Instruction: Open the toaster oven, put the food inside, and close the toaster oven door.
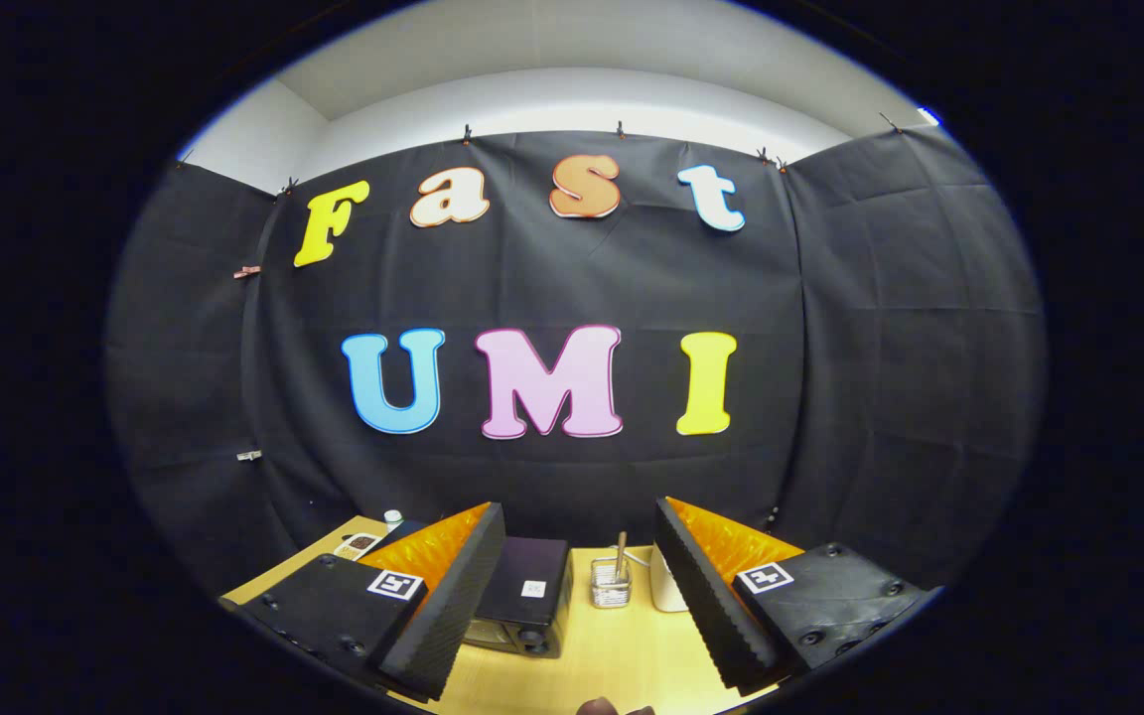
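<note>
Black and boxy, the toaster oven [522, 596] sits on the pale wooden desk [612, 665], just beyond the hand-held gripper [580, 586], whose fingers stand wide apart, holding nothing. Its door is probably stiff and hinged; grasp the front handle.

Toaster oven [524, 594] is seen as black, with a small white label on its top. Table [622, 655] is shown in light yellowish wood tone with a faint grain. Wire holder [610, 584] is rendered silvery and see-through, with a brown stick stood in it. A white container [666, 591] is noted just beside the holder. A small bottle [392, 518] with a white cap is seen beyond the fingers. A flat card [361, 544] printed in white and brown is noted near it. Booth wall cloth [880, 348] is black, creased in a grid of fold lines. Wall and ceiling above [552, 94] are white to pale grey. On the gripper [577, 586], held open over the table, black-and-white square markers are carried.
</note>
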The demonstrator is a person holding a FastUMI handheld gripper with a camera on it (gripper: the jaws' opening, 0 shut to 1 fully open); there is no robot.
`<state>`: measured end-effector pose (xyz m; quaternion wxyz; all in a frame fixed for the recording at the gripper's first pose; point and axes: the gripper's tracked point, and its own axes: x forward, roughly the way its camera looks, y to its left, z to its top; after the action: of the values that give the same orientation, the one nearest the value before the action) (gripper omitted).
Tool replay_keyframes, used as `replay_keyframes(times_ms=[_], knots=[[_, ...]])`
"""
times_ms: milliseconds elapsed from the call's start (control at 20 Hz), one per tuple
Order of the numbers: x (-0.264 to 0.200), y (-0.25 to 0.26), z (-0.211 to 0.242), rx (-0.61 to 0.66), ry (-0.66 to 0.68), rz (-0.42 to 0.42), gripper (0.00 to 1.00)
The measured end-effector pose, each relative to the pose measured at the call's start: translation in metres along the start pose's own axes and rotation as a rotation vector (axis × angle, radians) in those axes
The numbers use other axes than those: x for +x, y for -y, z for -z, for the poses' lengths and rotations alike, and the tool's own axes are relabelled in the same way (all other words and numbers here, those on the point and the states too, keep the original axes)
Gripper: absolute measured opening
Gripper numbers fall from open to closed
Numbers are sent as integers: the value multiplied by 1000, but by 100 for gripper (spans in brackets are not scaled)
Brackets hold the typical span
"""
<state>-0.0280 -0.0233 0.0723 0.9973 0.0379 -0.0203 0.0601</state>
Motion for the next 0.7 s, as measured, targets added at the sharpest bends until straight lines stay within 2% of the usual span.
replay_keyframes(times_ms=[150, 400, 550, 700], knots=[[-12, 22, -16, -17, 34, 2, 98], [-20, 46, -21, 25, 41, 5, 98], [-21, 53, -21, 65, 33, 7, 98], [-21, 51, -22, 54, 35, -1, 98]])
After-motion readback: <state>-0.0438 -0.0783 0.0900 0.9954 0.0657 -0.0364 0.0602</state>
